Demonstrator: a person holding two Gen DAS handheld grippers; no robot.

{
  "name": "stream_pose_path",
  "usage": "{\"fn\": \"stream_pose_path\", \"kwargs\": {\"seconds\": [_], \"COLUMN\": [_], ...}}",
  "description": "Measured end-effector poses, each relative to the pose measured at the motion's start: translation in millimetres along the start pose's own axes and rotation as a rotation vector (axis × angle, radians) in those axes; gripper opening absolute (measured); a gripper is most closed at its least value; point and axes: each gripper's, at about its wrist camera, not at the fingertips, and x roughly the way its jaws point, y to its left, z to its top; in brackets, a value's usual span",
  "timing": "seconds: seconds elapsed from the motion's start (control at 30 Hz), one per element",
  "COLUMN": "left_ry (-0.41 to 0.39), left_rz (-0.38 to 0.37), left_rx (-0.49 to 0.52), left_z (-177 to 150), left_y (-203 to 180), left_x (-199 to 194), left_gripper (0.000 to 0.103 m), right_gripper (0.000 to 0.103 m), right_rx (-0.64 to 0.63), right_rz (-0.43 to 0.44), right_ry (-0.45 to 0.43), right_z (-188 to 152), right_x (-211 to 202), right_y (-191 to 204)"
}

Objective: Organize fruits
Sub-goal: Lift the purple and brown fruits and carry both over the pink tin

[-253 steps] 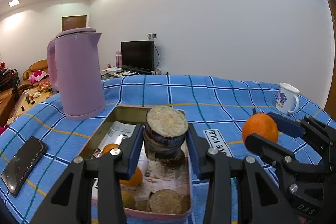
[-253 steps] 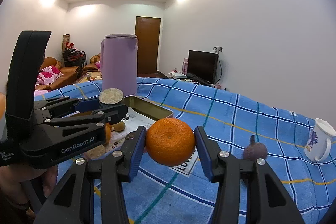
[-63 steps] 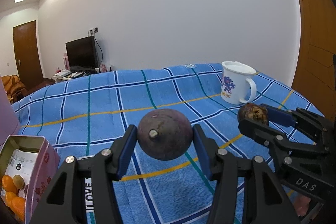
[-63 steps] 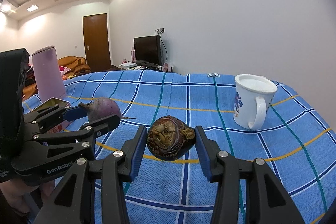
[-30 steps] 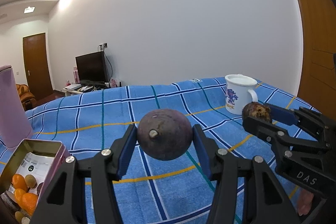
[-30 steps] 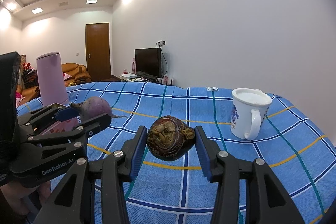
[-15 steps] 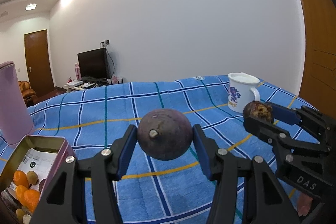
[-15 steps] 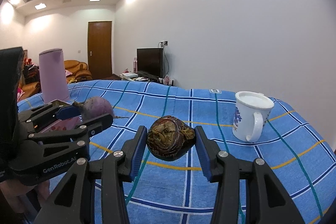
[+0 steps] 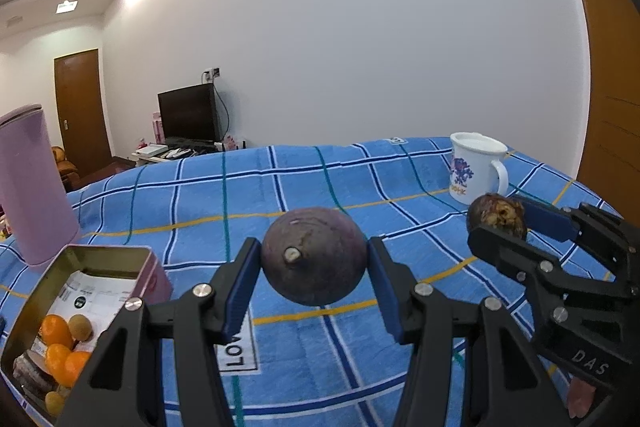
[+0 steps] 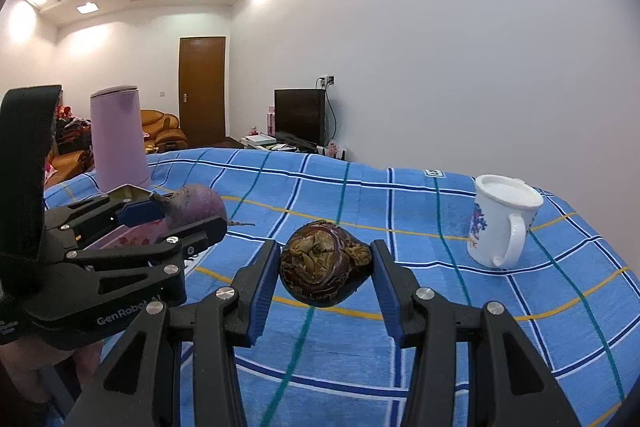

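Note:
My left gripper (image 9: 314, 277) is shut on a round purple fruit (image 9: 314, 255) and holds it above the blue checked tablecloth. My right gripper (image 10: 325, 279) is shut on a brown, shrivelled dark fruit (image 10: 322, 269), also held off the cloth. The right gripper shows at the right of the left wrist view (image 9: 498, 223), with its fruit (image 9: 496, 215). The left gripper and its purple fruit (image 10: 194, 205) show at the left of the right wrist view. An open tin (image 9: 24, 315) at lower left holds oranges (image 9: 56, 331) and other small fruits.
A white mug (image 9: 476, 173) with a blue print stands on the cloth at the right; it also shows in the right wrist view (image 10: 502, 221). A lilac kettle (image 9: 32, 183) stands behind the tin at the left. A white label (image 9: 240, 347) lies on the cloth.
Both grippers keep their fruits. The left wrist view has swung left, so more of the tin and the kettle shows. The mug has slid right in both views.

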Motion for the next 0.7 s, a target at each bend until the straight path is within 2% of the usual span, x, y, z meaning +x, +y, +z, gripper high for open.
{"fn": "stream_pose_path", "kwargs": {"seconds": [0.7], "left_ry": [-0.016], "left_rz": [0.042], "left_rx": [-0.028], "left_z": [-12], "left_y": [36], "left_x": [-27], "left_gripper": [0.056], "right_gripper": [0.048], "right_rx": [-0.033], "right_rz": [0.094], "right_ry": [-0.001], "right_z": [0], "right_x": [4], "right_y": [47]}}
